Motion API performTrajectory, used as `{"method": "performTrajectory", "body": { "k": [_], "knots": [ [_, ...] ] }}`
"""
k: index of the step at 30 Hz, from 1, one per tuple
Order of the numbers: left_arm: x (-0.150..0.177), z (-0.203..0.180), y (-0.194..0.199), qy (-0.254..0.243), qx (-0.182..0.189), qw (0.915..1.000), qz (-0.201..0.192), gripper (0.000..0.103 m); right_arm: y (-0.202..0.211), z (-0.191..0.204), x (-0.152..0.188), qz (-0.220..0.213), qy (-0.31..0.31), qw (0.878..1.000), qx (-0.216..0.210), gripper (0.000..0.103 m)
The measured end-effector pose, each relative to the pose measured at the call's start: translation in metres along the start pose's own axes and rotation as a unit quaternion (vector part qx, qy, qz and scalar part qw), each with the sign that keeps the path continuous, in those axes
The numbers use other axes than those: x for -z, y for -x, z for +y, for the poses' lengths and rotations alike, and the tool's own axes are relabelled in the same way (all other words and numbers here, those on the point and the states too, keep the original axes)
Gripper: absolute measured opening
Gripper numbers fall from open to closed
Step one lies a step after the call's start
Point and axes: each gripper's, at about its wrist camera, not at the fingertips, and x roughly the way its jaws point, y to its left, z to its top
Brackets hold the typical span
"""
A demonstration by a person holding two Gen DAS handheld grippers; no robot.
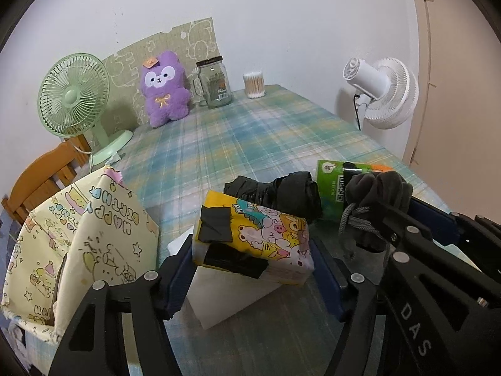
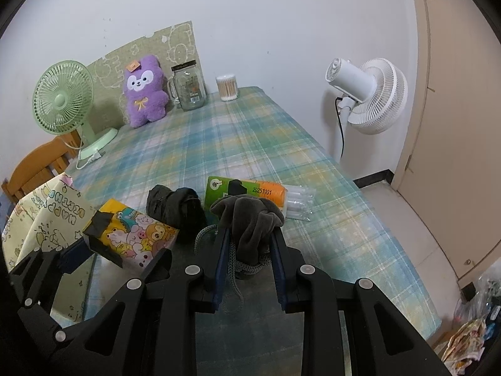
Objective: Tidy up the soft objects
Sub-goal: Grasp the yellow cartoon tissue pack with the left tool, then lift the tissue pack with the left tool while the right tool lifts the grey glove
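Right gripper (image 2: 249,244) is clamped on a dark grey drawstring pouch (image 2: 250,219), lifted just above the near part of the tabletop (image 2: 250,131), its grey cord (image 2: 238,269) dangling between the blue pads. Left gripper (image 1: 250,269) squeezes the cartoon-print tissue pack (image 1: 260,235), the pads pressed against both its sides, with a white block (image 1: 225,294) showing just under the pack. The two grippers hang close together, the left one on the left.

Just beyond the tissue pack lies a rolled black cloth bundle (image 2: 175,203), and to its right a green and orange packet (image 2: 247,189) rests flat on the plaid cloth, clear plastic tubes (image 2: 297,203) beside it. At the near left edge stands a cream cartoon-print fabric bag (image 1: 78,241), open at the top.

At the far end a purple plush toy (image 2: 144,91) leans on the wall board, a glass jar (image 2: 188,87) to its right, then a tub of cotton swabs (image 2: 227,87). A green desk fan (image 2: 62,100) stands far left; a white fan (image 2: 366,94) stands off the right side.
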Motion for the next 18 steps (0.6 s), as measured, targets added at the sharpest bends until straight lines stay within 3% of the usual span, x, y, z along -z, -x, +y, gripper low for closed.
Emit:
{"method": "performTrajectory", "body": {
  "k": [18],
  "knots": [
    [-0.001,0.014,0.049,0.02,0.011,0.999,-0.038,0.071,0.05,0.014,-0.004,-0.041,0.008,0.999,-0.005,0.029]
  ]
}}
